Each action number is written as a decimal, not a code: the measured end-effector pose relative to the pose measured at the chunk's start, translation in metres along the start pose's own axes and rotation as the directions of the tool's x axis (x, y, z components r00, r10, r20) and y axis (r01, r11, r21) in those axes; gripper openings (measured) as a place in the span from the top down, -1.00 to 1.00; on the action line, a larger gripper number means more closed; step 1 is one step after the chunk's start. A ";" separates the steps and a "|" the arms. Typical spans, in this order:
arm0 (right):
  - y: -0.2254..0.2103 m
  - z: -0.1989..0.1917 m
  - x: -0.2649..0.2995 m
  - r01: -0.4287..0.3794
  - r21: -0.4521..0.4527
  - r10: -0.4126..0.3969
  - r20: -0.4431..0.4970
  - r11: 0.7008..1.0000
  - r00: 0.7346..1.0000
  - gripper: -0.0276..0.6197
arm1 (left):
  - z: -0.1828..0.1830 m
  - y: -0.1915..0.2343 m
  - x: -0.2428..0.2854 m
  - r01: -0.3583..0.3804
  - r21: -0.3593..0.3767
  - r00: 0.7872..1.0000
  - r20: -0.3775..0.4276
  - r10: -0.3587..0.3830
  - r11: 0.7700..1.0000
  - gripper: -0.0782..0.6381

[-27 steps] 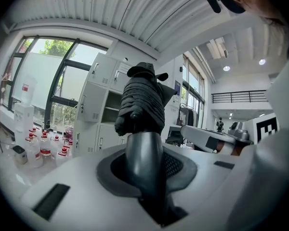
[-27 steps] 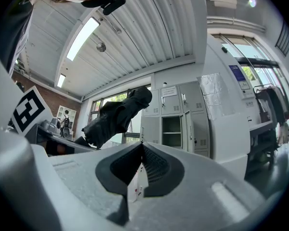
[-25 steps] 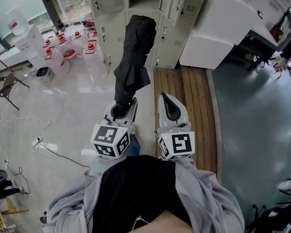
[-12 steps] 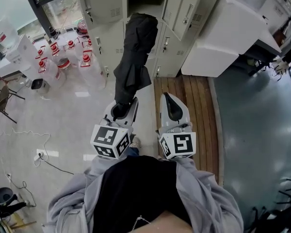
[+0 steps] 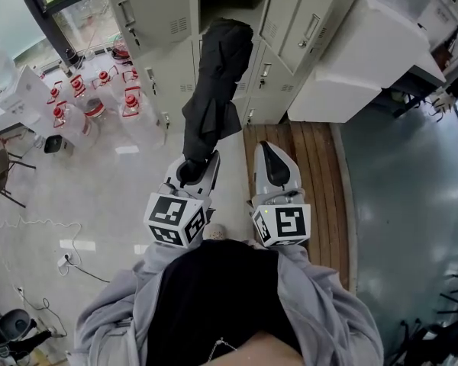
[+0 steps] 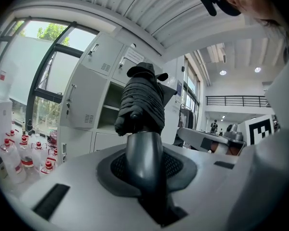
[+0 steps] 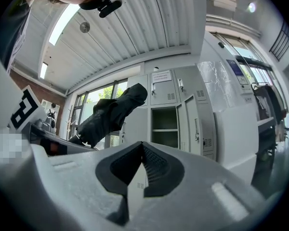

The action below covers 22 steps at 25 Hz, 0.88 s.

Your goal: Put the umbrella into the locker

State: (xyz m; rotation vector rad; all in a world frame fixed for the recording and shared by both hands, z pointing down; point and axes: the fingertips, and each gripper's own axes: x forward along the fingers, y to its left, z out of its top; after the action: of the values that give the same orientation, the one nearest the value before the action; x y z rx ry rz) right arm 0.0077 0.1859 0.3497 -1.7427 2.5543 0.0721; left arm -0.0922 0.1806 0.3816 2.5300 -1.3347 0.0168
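Jaws of the left gripper point(image 5: 196, 168) are clamped on the grey handle point(image 6: 143, 159) of the folded black umbrella point(image 5: 214, 82). It stands up out of the grip and leans forward toward the grey locker bank point(image 5: 156, 21). In the left gripper view the handle fills the gap between the pads, with the bundled canopy above it. Those of the right gripper point(image 5: 272, 166) are closed tip to tip on nothing, and that gripper hangs just beside the left one, carrying no part of the load. So the pick-up looks done: the umbrella is off the floor, held in the air in front of the person, and not yet inside anything. Ahead, one compartment point(image 7: 163, 120) stands open, with its door point(image 5: 294, 21) swung to the right and a shelf across its inside. In the head view the umbrella's top end overlaps the locker fronts just below that opening, but how near it really is cannot be told. What remains, by my reading, is the final approach, raising or tilting the umbrella to clear the opening's edge, sliding it in and letting the handle go. The red-capped water bottles point(image 5: 88, 105) at the left stand well apart from that path.
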 end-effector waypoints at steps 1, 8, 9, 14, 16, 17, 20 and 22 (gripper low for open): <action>-0.001 -0.001 0.004 0.005 0.001 -0.005 -0.005 1.000 1.000 0.91 | 0.001 0.004 0.003 0.001 -0.004 1.000 -0.002 -0.001 1.000 0.56; 0.005 0.000 0.027 -0.012 -0.032 0.012 -0.018 0.999 1.000 0.91 | 0.004 0.027 0.015 0.004 -0.025 1.000 -0.004 -0.005 1.000 0.56; 0.004 0.000 0.030 -0.016 -0.034 0.015 -0.019 0.999 1.000 0.91 | 0.005 0.029 0.017 0.004 -0.029 1.000 -0.002 -0.004 1.000 0.56; 0.003 0.001 0.054 -0.045 -0.039 0.045 -0.001 0.998 0.999 0.91 | 0.006 0.043 0.033 -0.002 -0.046 1.000 0.009 0.002 0.999 0.56; -0.002 -0.001 0.064 -0.049 -0.025 0.049 0.013 0.998 0.999 0.91 | 0.006 0.049 0.042 -0.010 -0.042 1.000 0.010 0.010 0.999 0.56; -0.005 -0.002 0.071 -0.047 -0.010 0.047 0.019 0.999 0.999 0.91 | 0.007 0.051 0.048 -0.013 -0.040 1.000 0.011 0.014 0.999 0.56; -0.018 -0.001 0.095 -0.057 0.007 0.057 0.030 0.998 0.998 0.91 | 0.014 0.059 0.068 -0.021 -0.036 1.000 0.011 0.021 0.999 0.56; -0.029 0.000 0.112 -0.064 0.003 0.064 0.038 0.998 0.997 0.91 | 0.020 0.065 0.085 -0.024 -0.032 1.000 0.012 0.024 0.999 0.56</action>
State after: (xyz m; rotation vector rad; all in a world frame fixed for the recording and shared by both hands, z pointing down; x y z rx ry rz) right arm -0.0061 0.0709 0.3416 -1.6423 2.5816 0.1014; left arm -0.0982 0.0720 0.3900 2.4915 -1.3586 -0.0147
